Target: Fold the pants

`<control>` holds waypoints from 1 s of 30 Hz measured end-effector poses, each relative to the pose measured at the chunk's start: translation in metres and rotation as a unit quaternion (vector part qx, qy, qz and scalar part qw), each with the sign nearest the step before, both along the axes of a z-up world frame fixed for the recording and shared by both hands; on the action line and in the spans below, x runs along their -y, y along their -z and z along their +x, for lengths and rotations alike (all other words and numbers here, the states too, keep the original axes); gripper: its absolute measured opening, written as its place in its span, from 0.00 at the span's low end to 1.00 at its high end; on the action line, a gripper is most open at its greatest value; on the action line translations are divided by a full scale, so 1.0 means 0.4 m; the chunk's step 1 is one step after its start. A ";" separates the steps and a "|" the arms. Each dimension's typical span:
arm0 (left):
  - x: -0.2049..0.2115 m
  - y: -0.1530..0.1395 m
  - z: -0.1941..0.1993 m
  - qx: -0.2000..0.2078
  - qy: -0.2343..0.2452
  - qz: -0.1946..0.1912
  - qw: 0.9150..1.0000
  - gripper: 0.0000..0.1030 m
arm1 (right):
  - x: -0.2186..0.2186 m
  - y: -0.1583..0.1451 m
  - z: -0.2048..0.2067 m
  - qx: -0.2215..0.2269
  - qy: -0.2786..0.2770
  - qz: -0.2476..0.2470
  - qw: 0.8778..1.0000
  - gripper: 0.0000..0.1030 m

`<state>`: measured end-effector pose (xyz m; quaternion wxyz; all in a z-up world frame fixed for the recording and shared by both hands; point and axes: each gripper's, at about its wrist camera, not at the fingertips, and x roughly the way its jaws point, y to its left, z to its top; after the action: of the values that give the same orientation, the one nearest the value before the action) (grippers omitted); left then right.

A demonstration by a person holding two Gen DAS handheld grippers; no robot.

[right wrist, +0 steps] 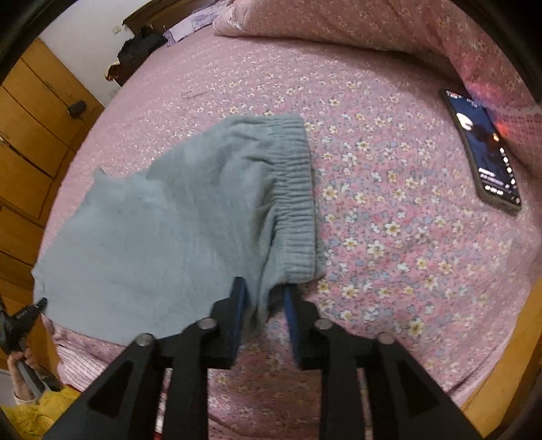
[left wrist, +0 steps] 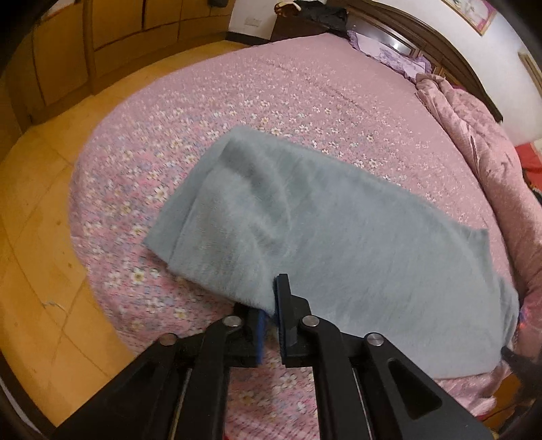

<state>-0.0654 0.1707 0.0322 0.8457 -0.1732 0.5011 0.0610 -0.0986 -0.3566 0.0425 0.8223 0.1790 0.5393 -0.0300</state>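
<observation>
The grey-blue pants [right wrist: 176,220] lie folded on the pink flowered bedspread [left wrist: 305,101], waistband [right wrist: 294,193] toward the phone [right wrist: 481,149] lying well apart near the quilt [right wrist: 372,30]. The left gripper [left wrist: 271,311] is pinched tight on the pants' near edge. The right gripper [right wrist: 264,304] stands partly open, a fold of cloth hanging loose between its fingers. A wooden cabinet [right wrist: 30,135] stands beside the bed.

I find no legible text in either view. The phone [right wrist: 482,149] on the bedspread [right wrist: 389,220] shows a lit screen, but its characters are too small to read.
</observation>
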 end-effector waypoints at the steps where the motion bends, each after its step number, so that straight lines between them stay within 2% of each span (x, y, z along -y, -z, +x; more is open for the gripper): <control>1: -0.004 -0.005 -0.007 0.000 -0.001 0.008 1.000 0.04 | -0.001 -0.003 -0.001 -0.002 -0.003 -0.005 1.000 0.33; 5: -0.030 -0.022 -0.026 -0.004 -0.014 0.019 1.000 0.07 | 0.007 -0.033 -0.021 0.000 -0.013 -0.020 1.000 0.33; 10: -0.054 -0.050 -0.035 -0.010 -0.028 0.019 0.999 0.08 | -0.008 -0.110 -0.043 0.029 -0.028 -0.077 0.996 0.33; 15: -0.058 -0.088 -0.033 0.004 -0.041 0.033 0.999 0.09 | -0.023 -0.155 -0.034 0.059 -0.040 -0.079 0.994 0.39; 18: -0.064 -0.110 -0.023 0.014 -0.046 0.049 0.998 0.09 | -0.043 -0.140 -0.016 0.054 -0.046 -0.081 0.994 0.39; 23: -0.072 -0.128 0.007 0.028 -0.029 0.056 0.998 0.20 | -0.062 -0.095 0.006 0.044 -0.055 -0.065 0.995 0.39; 30: -0.085 -0.101 0.165 0.040 0.030 0.026 0.998 0.21 | -0.086 -0.036 0.030 0.032 -0.062 -0.048 0.996 0.42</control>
<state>0.0007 0.2045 0.0724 0.8708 -0.1385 0.4698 0.0414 -0.0866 -0.3221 0.0569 0.8472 0.1068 0.5204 0.0008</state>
